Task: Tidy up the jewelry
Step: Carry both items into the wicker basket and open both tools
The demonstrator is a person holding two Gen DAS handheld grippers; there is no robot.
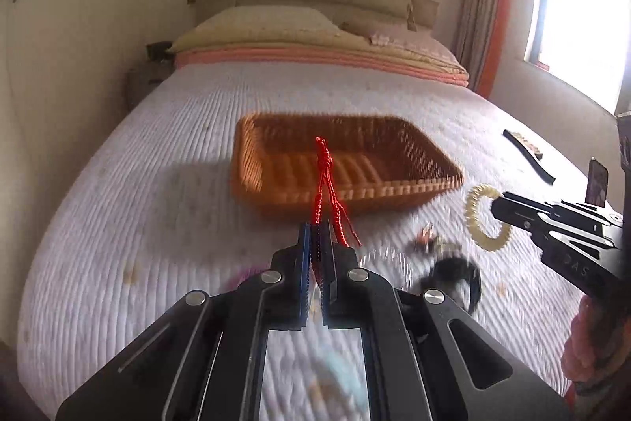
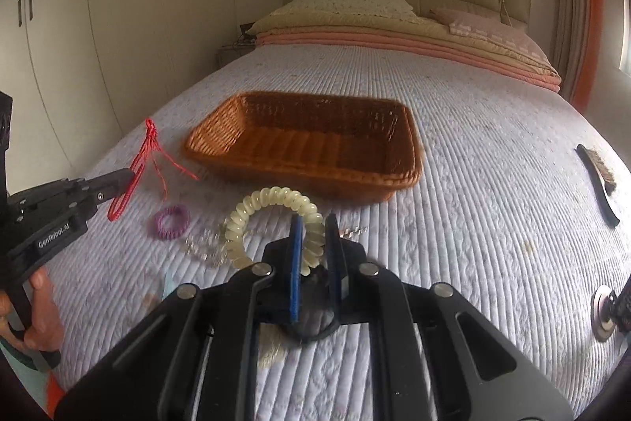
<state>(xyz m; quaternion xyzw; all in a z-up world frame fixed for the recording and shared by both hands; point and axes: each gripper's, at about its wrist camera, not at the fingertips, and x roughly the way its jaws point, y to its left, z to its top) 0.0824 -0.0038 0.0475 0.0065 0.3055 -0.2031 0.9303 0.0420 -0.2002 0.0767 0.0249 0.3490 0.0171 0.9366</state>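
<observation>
red braided cord bracelet (image 1: pixel 324 184) hangs clear of the bed, pinched near one end of its loop by the left gripper (image 1: pixel 315 235), fingers clamped on it. judged very light and limp: it droops and trails loose tails, so a pinch anywhere on the braid holds, but the tails may snag the weave. cream spiral coil band (image 2: pixel 272 219) is also lifted, right gripper (image 2: pixel 314 223) fingers closed on its lower right arc. judged springy and smooth; it could twist or pop out of a shallow bite, so grip across the coil's thickness. the wicker basket (image 2: pixel 307 141), apparently empty, sits on the bed just beyond both pieces. on the quilt near the grippers lie a purple coil band (image 2: pixel 168 221) and a clear beaded piece (image 2: pixel 203 243). a dark brush (image 2: pixel 597 180) lies far right.
</observation>
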